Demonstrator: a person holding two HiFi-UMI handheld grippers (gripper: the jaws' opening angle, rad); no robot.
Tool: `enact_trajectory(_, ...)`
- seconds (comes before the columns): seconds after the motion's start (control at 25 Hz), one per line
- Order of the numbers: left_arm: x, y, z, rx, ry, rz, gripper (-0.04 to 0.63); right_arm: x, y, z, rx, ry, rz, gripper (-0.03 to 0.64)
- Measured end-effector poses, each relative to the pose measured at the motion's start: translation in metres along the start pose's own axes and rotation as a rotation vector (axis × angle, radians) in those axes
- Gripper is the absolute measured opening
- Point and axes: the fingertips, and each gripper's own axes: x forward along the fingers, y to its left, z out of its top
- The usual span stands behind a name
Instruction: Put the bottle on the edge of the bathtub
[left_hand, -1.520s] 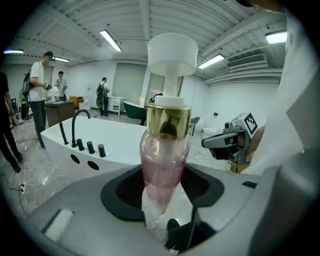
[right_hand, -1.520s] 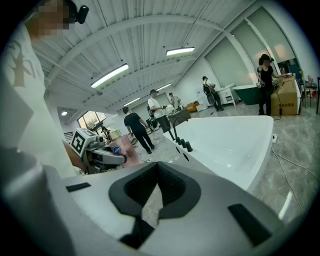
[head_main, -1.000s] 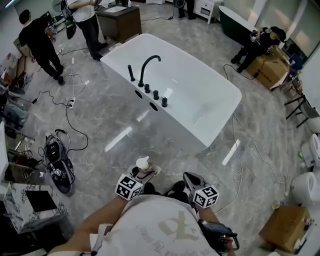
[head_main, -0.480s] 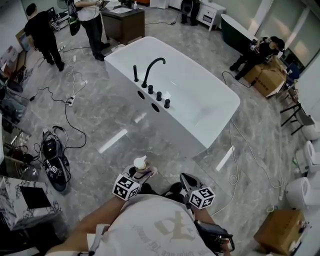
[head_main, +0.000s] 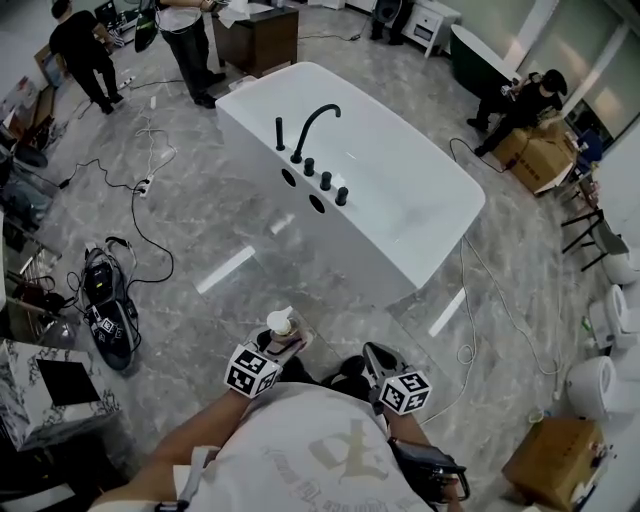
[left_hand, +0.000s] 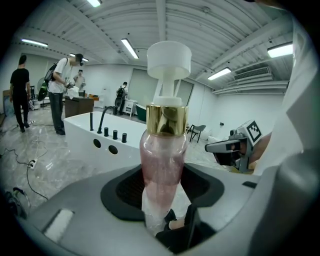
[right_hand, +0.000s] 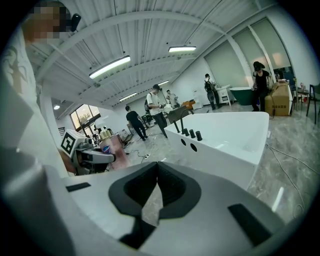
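My left gripper (head_main: 278, 342) is shut on a clear bottle (left_hand: 162, 165) of pink liquid with a gold collar and a white pump head (head_main: 281, 322). The bottle stands upright between the jaws, close to my body. My right gripper (head_main: 382, 360) hangs beside it, shut with nothing in it; in the right gripper view its pads (right_hand: 157, 182) meet. The white bathtub (head_main: 430, 190) lies ahead across the marble floor, with a black arched faucet (head_main: 316, 122) and several black knobs on its near left rim. The bottle (right_hand: 111, 149) also shows at the left of the right gripper view.
Cables (head_main: 150, 240) and a black bag (head_main: 108, 318) lie on the floor to the left. Two people (head_main: 190, 40) stand beyond the tub's far end, another crouches by cardboard boxes (head_main: 535, 150) at right. Toilets (head_main: 595, 380) line the right side.
The view has drifted toward the tub, which now sits a little nearer and more to the right. Both grippers keep their places and the bottle stays held.
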Motion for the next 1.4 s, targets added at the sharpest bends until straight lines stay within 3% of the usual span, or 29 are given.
enact_trajectory(0.16, -0.003, 0.006, -0.002, -0.011, -0.007, 0.003, 0.219, 0.002, 0.001, 0.008, 0.035, -0.028, -0.001, 0.006)
enact_trajectory(0.4, -0.010, 0.013, 0.002, -0.042, -0.033, 0.007, 0.219, 0.007, 0.009, 0.017, 0.004, -0.010, 0.000, 0.006)
enact_trajectory(1.12, -0.005, 0.032, 0.016, -0.025, -0.018, -0.023, 0.219, 0.038, 0.005, 0.033, 0.002, -0.008, -0.011, 0.006)
enact_trajectory(1.4, -0.012, 0.054, 0.017, -0.069, -0.026, 0.022, 0.219, 0.059, 0.008, 0.049, -0.022, 0.011, 0.016, 0.006)
